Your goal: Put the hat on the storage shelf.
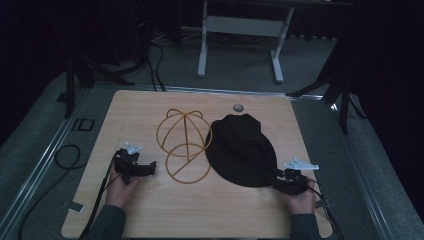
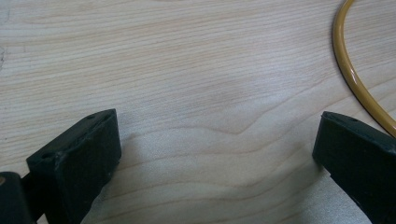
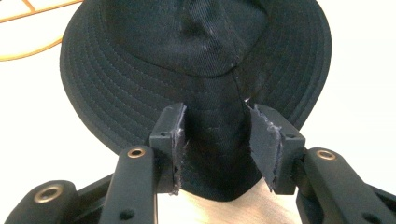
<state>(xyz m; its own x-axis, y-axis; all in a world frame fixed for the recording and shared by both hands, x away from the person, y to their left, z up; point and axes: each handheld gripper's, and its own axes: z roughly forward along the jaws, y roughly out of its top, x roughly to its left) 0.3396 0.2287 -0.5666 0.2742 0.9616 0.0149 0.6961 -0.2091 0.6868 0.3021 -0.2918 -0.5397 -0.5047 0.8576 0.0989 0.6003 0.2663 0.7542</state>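
Black bucket hat lies flat on the wooden counter, just right of the yellow wire hat stand. Our right tongs straddle its near brim, jaws part-open, not yet clamped. Our left tongs rest wide apart on bare wood beside the stand's base ring. We judge a deep, centred bite on the brim best.

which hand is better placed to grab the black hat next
Right. The right claw is open with its jaws straddling the brim of the black hat. The left claw is open over bare wood beside the wire hat frame, apart from the hat.
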